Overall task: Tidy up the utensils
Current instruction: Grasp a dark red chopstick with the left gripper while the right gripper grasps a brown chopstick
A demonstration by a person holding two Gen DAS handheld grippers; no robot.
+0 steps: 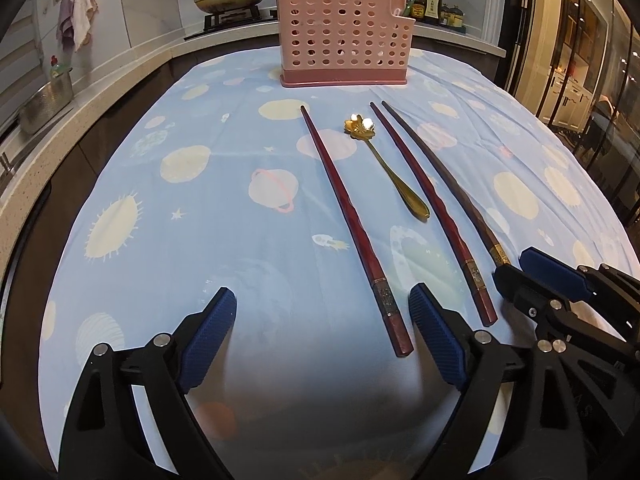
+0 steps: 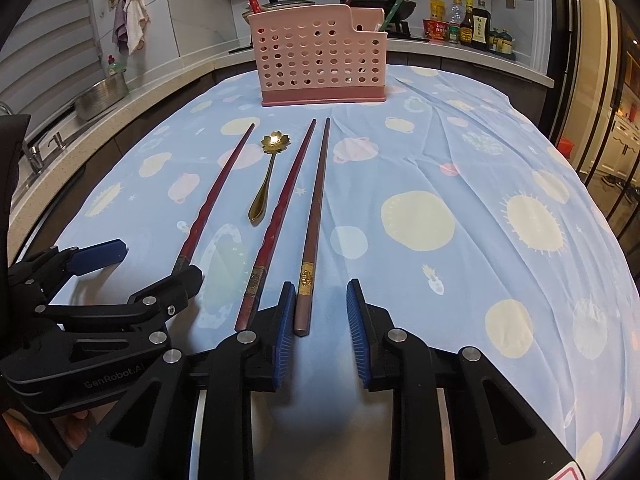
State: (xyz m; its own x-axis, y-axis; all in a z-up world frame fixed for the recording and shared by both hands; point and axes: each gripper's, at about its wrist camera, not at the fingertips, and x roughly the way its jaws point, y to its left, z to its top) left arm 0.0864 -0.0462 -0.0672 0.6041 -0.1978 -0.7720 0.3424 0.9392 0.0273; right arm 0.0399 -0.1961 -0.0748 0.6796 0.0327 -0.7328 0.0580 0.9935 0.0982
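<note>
- The left gripper hovers low in its frame with jaws spread wide and nothing between them; the red chopstick ends just inside its right finger.
- The right gripper, at the bottom centre of its own view, has jaws narrowed but not touching the brown chopstick, whose thick end lies between them.
- A second red chopstick lies just left of the brown one.
- The gold spoon sits mid-frame between the red chopsticks.
- The pink holder stands at top centre on the blue cloth.
</note>
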